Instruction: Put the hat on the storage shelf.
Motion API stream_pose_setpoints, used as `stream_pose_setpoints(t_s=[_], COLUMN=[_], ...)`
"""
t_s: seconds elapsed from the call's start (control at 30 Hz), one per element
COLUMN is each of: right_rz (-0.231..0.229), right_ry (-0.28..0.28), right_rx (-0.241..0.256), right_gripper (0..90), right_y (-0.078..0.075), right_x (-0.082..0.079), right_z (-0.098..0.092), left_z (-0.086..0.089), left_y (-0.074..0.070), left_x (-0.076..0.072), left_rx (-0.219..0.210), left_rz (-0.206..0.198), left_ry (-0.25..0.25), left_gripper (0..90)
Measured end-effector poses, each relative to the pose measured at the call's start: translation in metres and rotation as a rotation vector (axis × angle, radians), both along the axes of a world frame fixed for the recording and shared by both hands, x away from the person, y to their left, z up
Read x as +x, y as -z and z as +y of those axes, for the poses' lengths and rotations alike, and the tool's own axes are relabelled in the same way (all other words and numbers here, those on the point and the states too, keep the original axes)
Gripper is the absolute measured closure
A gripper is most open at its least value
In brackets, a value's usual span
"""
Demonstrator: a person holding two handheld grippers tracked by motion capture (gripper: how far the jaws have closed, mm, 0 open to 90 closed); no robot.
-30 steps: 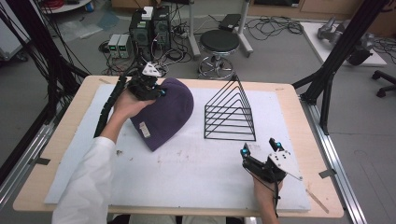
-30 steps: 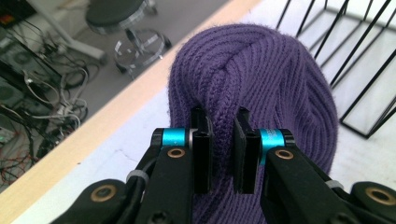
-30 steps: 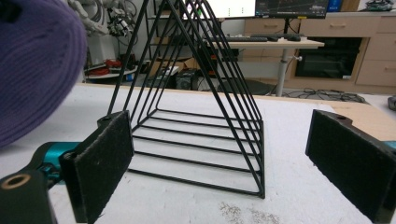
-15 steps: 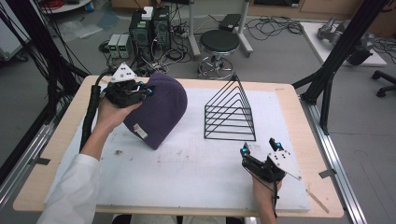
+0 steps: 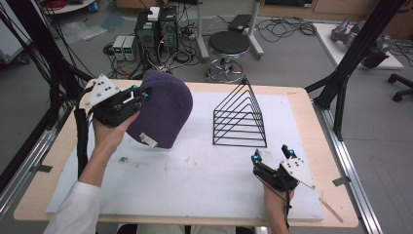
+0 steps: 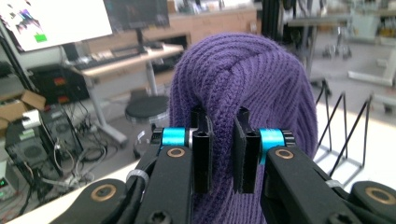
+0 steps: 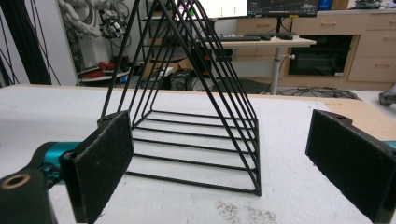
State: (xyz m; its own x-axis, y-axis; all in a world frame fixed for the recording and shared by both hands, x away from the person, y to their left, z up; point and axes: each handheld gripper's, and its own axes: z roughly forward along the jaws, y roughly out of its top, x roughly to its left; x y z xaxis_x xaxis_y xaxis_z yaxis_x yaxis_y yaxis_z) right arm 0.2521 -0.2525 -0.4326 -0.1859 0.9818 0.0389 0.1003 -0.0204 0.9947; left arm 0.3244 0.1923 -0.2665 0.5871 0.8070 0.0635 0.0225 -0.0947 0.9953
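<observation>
A purple knitted beanie (image 5: 164, 109) hangs above the left part of the table, with a white label at its lower edge. My left gripper (image 5: 140, 96) is shut on a fold of the beanie (image 6: 243, 79), the jaws pinching the knit between them. A black wire rack (image 5: 239, 115) shaped like a triangular prism stands on the white mat to the right of the beanie. My right gripper (image 5: 271, 154) rests near the front right of the mat, open, jaws wide apart, pointing at the wire rack (image 7: 187, 107) with nothing between them.
The white mat (image 5: 195, 175) covers most of the wooden table (image 5: 316, 117). Beyond the far edge stand a round stool (image 5: 229, 46), computer boxes (image 5: 156, 29) and loose cables. Black frame struts (image 5: 350, 63) rise at the right.
My left gripper has lifted the beanie and carried it leftward, turning it more upright. The right gripper has stayed still.
</observation>
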Motion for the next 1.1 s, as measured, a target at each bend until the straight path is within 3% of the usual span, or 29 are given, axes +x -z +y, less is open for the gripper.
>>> stream_pose_setpoints(t_s=[0.07, 0.27, 0.5, 0.7, 0.8, 0.87, 1.1], right_rz=[-0.001, 0.006, -0.002, -0.097, -0.161, -0.198, -0.231], right_ry=[-0.001, -0.006, -0.014, -0.067, -0.096, -0.089, -0.237], right_rx=[0.000, -0.008, -0.009, 0.043, 0.074, 0.064, 0.086], right_gripper=[6.8, 6.9, 6.9, 6.8, 6.8, 6.8, 6.8], right_y=[0.000, 0.001, 0.000, -0.005, -0.008, -0.010, -0.012], right_x=[0.000, 0.000, -0.002, -0.015, -0.023, -0.028, -0.033], right_z=[0.000, 0.002, 0.005, 0.012, 0.021, 0.028, 0.063], left_z=[0.001, -0.001, -0.004, -0.006, -0.005, -0.004, -0.002], left_y=[0.002, 0.012, 0.019, 0.026, 0.030, 0.033, 0.038], left_x=[-0.012, -0.034, -0.057, -0.069, -0.077, -0.082, -0.089], left_rx=[-0.043, -0.099, -0.180, -0.231, -0.287, -0.301, -0.314], left_rz=[-0.043, -0.101, -0.205, -0.260, -0.287, -0.294, -0.298], left_ry=[-0.012, -0.038, -0.082, -0.084, -0.060, -0.059, -0.067], left_gripper=[80.1, 80.2, 80.3, 80.2, 80.2, 80.3, 80.2])
